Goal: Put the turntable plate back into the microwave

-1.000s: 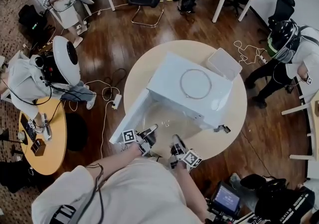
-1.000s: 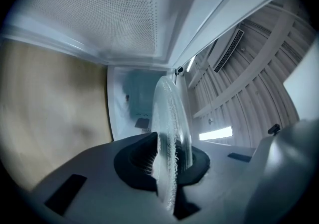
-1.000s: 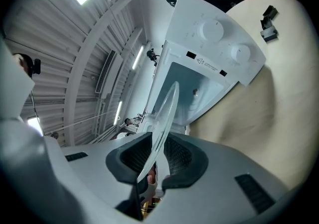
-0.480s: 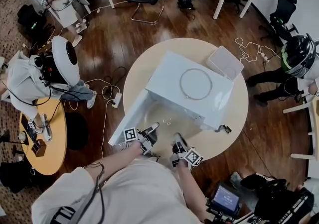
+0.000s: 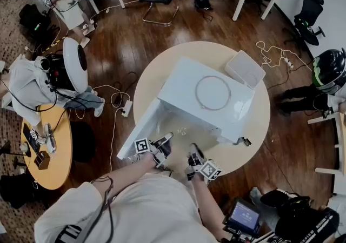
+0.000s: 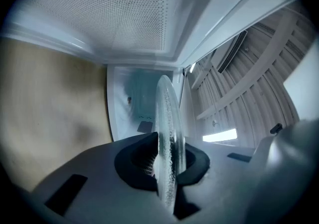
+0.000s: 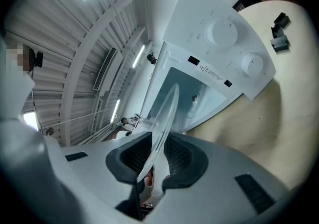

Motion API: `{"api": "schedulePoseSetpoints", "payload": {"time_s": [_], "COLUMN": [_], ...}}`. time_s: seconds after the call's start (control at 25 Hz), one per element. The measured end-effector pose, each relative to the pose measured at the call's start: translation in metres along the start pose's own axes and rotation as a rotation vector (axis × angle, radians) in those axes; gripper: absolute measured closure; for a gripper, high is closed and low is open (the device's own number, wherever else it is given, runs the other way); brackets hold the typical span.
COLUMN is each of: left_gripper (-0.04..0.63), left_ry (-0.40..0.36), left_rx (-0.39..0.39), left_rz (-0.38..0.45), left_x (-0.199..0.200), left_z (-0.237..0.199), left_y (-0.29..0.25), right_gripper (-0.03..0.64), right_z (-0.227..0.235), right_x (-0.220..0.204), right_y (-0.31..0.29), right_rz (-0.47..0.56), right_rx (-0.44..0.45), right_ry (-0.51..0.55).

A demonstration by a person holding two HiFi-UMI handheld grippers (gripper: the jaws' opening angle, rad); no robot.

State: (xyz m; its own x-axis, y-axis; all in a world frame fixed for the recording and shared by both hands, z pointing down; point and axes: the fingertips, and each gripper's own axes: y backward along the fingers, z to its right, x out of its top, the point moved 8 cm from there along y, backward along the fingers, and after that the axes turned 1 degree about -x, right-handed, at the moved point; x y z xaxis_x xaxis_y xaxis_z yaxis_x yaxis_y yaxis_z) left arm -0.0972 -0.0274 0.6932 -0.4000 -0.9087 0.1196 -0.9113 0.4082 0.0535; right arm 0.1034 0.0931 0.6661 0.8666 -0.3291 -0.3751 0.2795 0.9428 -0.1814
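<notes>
A clear glass turntable plate (image 5: 180,138) hangs just in front of the open white microwave (image 5: 208,93), held by both grippers. My left gripper (image 5: 164,142) is shut on the plate's left rim. The right gripper (image 5: 192,154) is shut on its near right rim. The left gripper view shows the plate (image 6: 168,133) edge-on between the black pads (image 6: 137,161) of the left gripper (image 6: 168,161), with the microwave cavity (image 6: 139,103) behind. From the right gripper (image 7: 155,161) the plate's rim (image 7: 164,113) points at the cavity (image 7: 192,101) below the two-knob panel (image 7: 219,34).
The microwave door (image 5: 139,128) swings open to the left, its perforated inner face (image 6: 109,9) close beside my left gripper. A wire ring (image 5: 212,92) lies on the microwave's top. A white box (image 5: 245,69) and small black parts (image 7: 280,39) sit on the round table (image 5: 254,128). People stand around.
Both grippers and the plate have stayed where they were. The helmeted person at the right has shifted toward the picture's right edge.
</notes>
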Motion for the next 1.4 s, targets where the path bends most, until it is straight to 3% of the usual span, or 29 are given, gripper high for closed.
{"api": "schedulePoseSetpoints", "payload": {"time_s": [1.0,1.2,1.4], "left_gripper": [0.565,0.565,0.565], "left_ry": [0.004,-0.002,-0.007], "left_rx": [0.035,0.039,0.051], "left_rz": [0.027,0.037,0.042], "left_x": [0.017,0.022,0.026], "left_z": [-0.002,-0.001,-0.004], "left_y": [-0.042,-0.053,-0.059], "right_gripper": [0.543,0.543,0.548], "right_z": [0.01,0.013,0.014], "right_x": [0.037,0.048,0.056], "right_y": [-0.025,-0.03,-0.039], "right_rz": [0.073,0.072,0.098], "right_rx": [0.022,-0.014,0.03], "right_ry": [-0.048,-0.035,-0.054]}}
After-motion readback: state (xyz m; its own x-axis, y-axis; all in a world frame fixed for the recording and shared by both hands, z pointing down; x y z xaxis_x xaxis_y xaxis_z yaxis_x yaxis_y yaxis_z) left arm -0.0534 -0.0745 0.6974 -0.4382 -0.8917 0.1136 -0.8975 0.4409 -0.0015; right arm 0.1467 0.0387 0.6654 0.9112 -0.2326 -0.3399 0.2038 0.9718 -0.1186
